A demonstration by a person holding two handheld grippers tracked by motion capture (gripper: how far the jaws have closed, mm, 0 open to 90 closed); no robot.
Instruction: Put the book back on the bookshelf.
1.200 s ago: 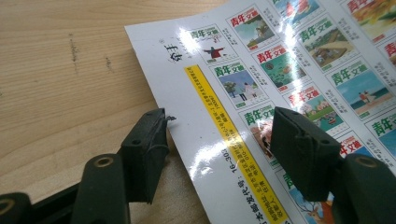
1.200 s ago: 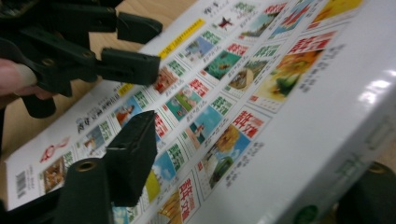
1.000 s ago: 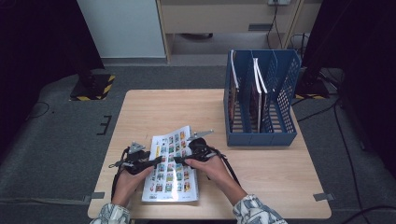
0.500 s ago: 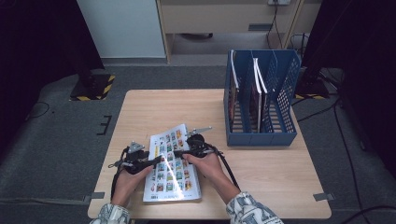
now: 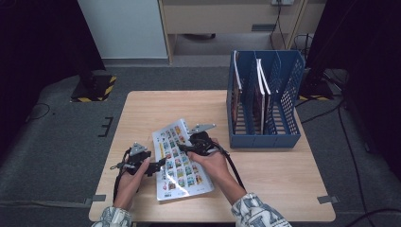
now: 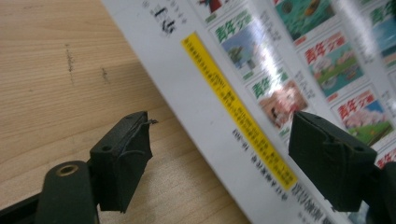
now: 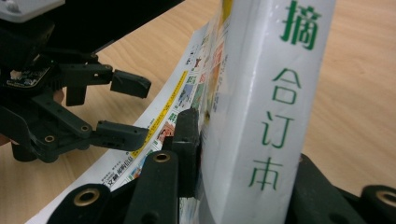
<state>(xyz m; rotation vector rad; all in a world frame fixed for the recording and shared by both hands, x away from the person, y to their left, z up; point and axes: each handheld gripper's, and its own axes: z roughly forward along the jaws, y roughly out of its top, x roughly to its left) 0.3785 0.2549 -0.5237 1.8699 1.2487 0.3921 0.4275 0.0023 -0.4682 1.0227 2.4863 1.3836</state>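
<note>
A thick white book [image 5: 182, 163] with rows of small colour pictures on its cover lies on the wooden table [image 5: 283, 165], its right side lifted. My right gripper [image 5: 183, 148] is shut on that side; its jaws have just been closing. In the right gripper view the pads [image 7: 187, 140] press the book's spine [image 7: 275, 93], which bears green characters. My left gripper [image 5: 158, 165] sits at the book's left edge, its jaws just opened. In the left gripper view the left gripper [image 6: 219, 158] stands open over the cover's edge [image 6: 243, 112] without touching it.
A blue mesh file rack [image 5: 265, 101] with a few books standing in it is at the table's back right. The right gripper's cable [image 5: 234, 165] trails over the table beside the forearm. Bare wood lies to the left and right of the book.
The right gripper has closed on the book's right side and raised it, so the book now tilts. The left gripper's jaws have spread apart at the left edge.
</note>
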